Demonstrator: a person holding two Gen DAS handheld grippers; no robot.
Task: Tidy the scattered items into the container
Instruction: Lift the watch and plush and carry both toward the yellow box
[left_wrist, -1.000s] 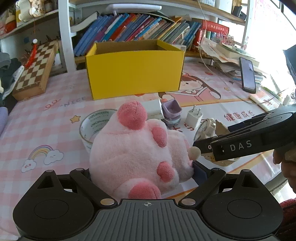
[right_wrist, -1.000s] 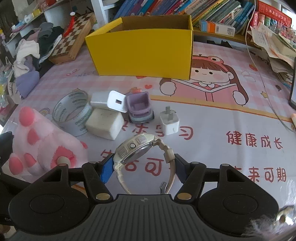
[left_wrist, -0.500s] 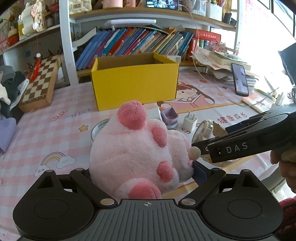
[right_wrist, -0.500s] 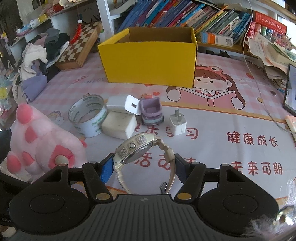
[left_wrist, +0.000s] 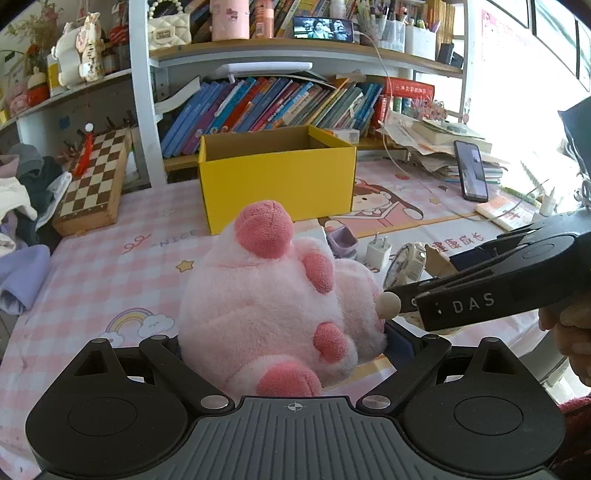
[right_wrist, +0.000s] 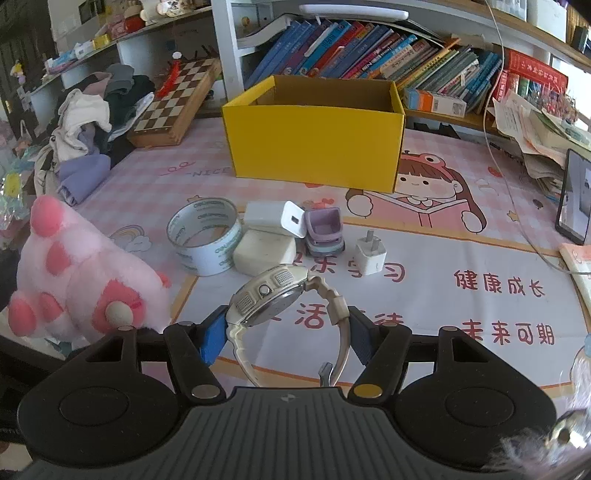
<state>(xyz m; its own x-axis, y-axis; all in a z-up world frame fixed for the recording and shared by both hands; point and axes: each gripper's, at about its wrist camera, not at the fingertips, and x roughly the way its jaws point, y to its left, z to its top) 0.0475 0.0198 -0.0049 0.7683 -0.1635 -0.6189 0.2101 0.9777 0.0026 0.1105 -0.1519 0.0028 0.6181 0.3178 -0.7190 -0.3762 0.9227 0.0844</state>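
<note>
Pink plush fills the left tongs (left_wrist: 282, 343), whose jaws stand wide around a soft toy paw (left_wrist: 273, 299) and pinch it on both sides, above the near edge of the counter (left_wrist: 110, 258). Beside them the right tongs (right_wrist: 286, 332) grip a cream wristwatch (right_wrist: 273, 295), its case against the blue pad on one side and its strap against the pad on the other. The right tongs also show from the side in the left wrist view, with part of a hand (left_wrist: 569, 332) behind them.

The yellow cardboard box (right_wrist: 314, 144) stands open-topped toward the far edge of the counter, just in front of a shelf of books (right_wrist: 369, 48); what lies inside cannot be seen. Between the box and the tongs, near the middle of the counter's cartoon-printed mat, sit a roll of clear tape (right_wrist: 203, 236), a white charger block (right_wrist: 275, 218) resting on a cream block (right_wrist: 264, 253), a small purple toy (right_wrist: 325, 230) and a white plug adapter (right_wrist: 371, 251), close together. A chessboard (right_wrist: 173, 103) leans at the far left corner beside a heap of clothes (right_wrist: 92, 122). A phone (left_wrist: 471, 171) lies toward the right edge.
</note>
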